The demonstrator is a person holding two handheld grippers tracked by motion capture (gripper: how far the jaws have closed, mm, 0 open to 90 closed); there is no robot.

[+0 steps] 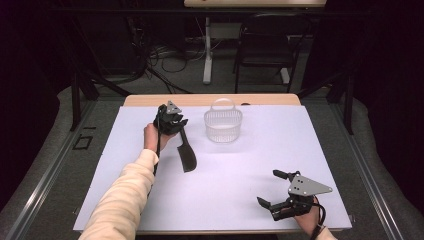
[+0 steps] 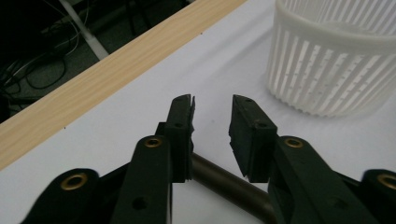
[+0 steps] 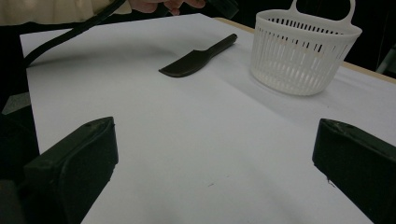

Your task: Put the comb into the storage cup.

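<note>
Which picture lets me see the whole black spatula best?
The right gripper view: the black spatula lies whole on the white sheet, blade and handle both clear. The high view shows it small and dark, its handle end under the left gripper. The left gripper view catches just a piece of its handle behind the open jaws.

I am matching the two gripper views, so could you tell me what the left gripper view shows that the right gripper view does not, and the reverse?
The left gripper view alone shows the left gripper, jaws slightly apart above the spatula handle, plus the table's wooden edge running alongside the floor. The right gripper view alone shows the right gripper wide open, the spatula's flat blade and the basket's handle. Both show the white basket, the dark spatula and the white sheet.
</note>
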